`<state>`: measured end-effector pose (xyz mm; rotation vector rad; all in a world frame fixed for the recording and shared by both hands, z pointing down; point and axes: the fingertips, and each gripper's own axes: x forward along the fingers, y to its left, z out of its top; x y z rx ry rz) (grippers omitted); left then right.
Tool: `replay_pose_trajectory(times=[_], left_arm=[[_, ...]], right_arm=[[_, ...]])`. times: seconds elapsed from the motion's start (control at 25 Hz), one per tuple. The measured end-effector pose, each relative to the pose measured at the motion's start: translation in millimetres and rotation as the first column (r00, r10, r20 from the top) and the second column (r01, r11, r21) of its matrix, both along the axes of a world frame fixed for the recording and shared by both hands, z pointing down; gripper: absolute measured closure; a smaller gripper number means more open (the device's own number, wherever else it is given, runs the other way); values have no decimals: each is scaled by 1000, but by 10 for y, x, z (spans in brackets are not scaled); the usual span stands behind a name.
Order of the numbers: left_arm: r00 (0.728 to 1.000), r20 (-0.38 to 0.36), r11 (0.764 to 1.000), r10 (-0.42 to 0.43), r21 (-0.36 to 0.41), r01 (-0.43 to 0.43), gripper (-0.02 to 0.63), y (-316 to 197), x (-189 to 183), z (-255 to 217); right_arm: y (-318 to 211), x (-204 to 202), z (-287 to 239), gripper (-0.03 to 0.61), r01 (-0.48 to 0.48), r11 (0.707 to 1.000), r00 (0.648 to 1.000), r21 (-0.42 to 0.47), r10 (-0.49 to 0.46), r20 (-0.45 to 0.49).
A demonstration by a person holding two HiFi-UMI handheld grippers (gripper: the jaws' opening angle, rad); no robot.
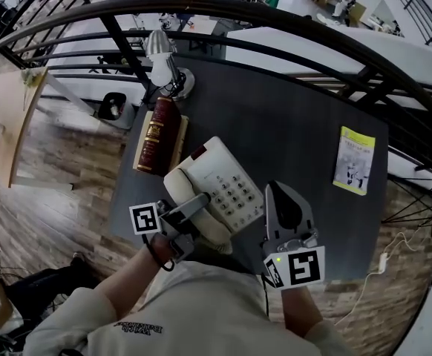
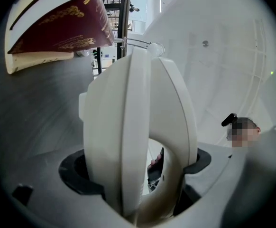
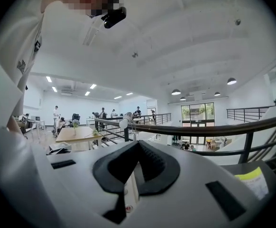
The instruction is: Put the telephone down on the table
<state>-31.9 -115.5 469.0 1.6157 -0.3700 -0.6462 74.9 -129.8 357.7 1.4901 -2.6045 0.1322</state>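
A cream push-button telephone (image 1: 227, 188) sits on the dark grey table (image 1: 290, 124) close to its near edge. Its handset (image 1: 190, 199) lies along the phone's left side. My left gripper (image 1: 195, 208) is shut on the handset's near half. In the left gripper view the white handset (image 2: 138, 118) fills the middle, clamped between the two dark pads of the left gripper (image 2: 138, 177). I cannot tell whether the handset rests fully in its cradle. My right gripper (image 1: 281, 196) hovers just right of the phone. In its own view the right gripper (image 3: 137, 167) is shut and holds nothing.
A dark red book (image 1: 156, 133) lies beyond the phone on the left, showing again as the book (image 2: 62, 27). A desk lamp (image 1: 162, 50) stands at the far left corner. A yellow leaflet (image 1: 355, 159) lies far right. A black railing (image 1: 275, 13) curves behind the table.
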Motion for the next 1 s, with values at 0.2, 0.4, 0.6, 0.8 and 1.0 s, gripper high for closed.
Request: replay_pose_trajectory(times=[0.2,0.4,0.6,0.8,1.0], left_arm=[[999,4,999,-43,2,43,149,-194,82,52],[994,-3,994,-110,20,110,149,-610,147,64],[984,7,982,-177,69,177,149,-1128,130,103],[963,-21,960,-268,78,269,149,-1734,169,201],[931,-55,929,-361,66,364,149,-2324,164,364]], right_arm=[[-240,93,90,576,13,1000,999,4,-13,-30],[-757,234,92,576,-7,999,1000,36,7,-1],[-1388,403,40,576,-33,997,999,65,32,8],[-1980,427,43,577,-32,994,999,102,34,-19],[-2439,225,221,576,29,999,999,34,-30,12]])
